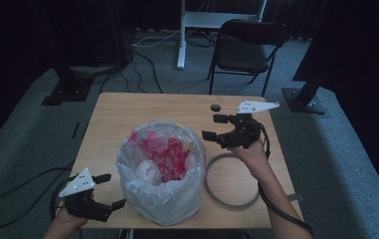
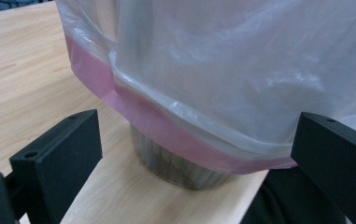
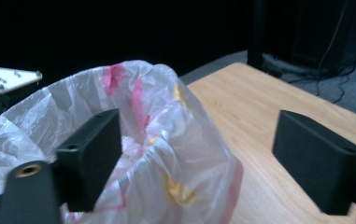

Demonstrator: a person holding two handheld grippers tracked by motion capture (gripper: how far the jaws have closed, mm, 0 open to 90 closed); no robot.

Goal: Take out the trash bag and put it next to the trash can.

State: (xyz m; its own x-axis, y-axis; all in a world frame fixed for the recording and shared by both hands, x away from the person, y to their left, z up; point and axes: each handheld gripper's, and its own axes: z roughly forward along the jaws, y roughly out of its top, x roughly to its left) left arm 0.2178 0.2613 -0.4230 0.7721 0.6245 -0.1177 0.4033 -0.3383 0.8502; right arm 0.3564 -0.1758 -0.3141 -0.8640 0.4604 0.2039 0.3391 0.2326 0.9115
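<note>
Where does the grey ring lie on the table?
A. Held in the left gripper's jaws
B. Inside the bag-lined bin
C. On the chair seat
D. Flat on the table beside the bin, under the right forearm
D: the grey ring lies flat on the table beside the bin, with the person's right forearm over it.

Your two black grippers, left [image 1: 111, 190] and right [image 1: 216, 127], each carry a grey three-cornered screwed plate and black cable.

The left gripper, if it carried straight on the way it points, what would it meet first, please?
Most likely the clear plastic bag draped over the bin: the open left gripper faces its pink-edged hem, with nothing between.
</note>
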